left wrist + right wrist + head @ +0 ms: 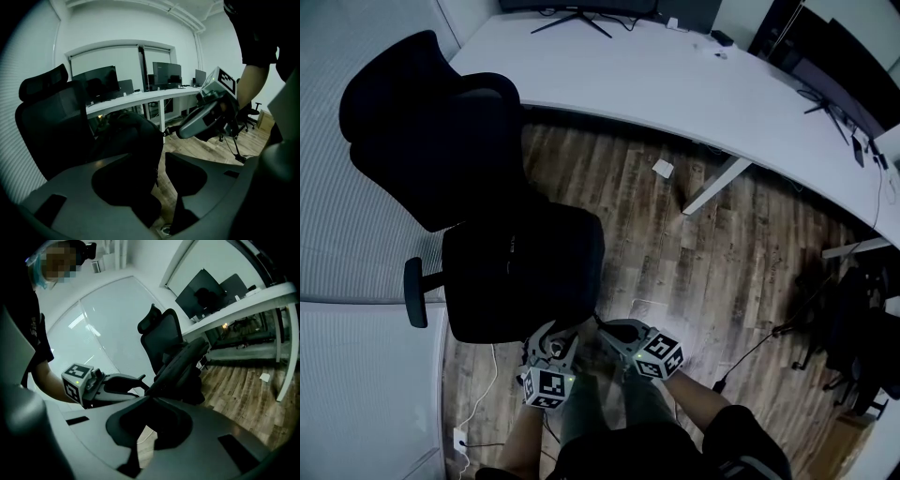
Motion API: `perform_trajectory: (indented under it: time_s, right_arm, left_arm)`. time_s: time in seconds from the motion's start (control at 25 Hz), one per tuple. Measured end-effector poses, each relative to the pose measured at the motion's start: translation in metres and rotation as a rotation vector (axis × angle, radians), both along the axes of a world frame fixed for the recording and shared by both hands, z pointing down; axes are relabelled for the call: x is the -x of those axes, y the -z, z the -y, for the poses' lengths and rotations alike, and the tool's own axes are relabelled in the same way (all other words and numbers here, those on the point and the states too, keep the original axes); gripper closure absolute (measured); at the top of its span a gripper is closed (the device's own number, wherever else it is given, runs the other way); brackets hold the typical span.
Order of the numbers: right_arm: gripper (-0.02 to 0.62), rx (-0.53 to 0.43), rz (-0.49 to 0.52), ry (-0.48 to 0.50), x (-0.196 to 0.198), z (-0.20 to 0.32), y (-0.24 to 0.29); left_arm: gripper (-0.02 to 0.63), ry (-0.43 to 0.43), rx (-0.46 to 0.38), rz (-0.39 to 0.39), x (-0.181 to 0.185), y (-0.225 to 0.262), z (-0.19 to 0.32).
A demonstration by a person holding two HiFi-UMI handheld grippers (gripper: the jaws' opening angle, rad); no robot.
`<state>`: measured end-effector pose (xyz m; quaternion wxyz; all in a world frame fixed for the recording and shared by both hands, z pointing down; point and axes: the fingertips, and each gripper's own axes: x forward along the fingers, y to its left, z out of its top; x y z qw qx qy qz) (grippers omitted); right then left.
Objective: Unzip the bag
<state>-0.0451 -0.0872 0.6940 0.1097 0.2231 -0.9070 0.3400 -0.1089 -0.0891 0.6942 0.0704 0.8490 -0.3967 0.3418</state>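
Observation:
A black bag (530,267) stands on the seat of a black office chair (422,141). In the head view both grippers sit at the bag's near edge. My right gripper (602,326) is shut, its tips pinched on a small zipper pull (165,133) at the bag's top edge. In the right gripper view the jaws meet (149,397) right against the bag (183,366). My left gripper (159,161) is open, with a strip of floor showing between its jaws and the bag (136,140) just ahead of them, untouched. It (553,336) hangs left of the right gripper.
A long white desk (675,75) with monitors curves across the back. The chair's armrest (414,292) sticks out at the left. A scrap of paper (663,169) lies on the wood floor. A white cable and floor socket (459,439) sit at my lower left, and dark chairs (853,328) stand at the right.

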Motion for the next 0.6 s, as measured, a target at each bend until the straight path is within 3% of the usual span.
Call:
perform_trajectory:
  time_s: [0.36, 0.6]
  right_arm:
    - [0.551, 0.080, 0.197, -0.006, 0.007, 0.003, 0.024]
    - [0.551, 0.095, 0.250, -0.025, 0.014, 0.007, 0.034]
  left_arm:
    - [0.396, -0.142, -0.050, 0.138, -0.020, -0.012, 0.007]
    - [0.399, -0.187, -0.114, 0.239, -0.015, -0.019, 0.011]
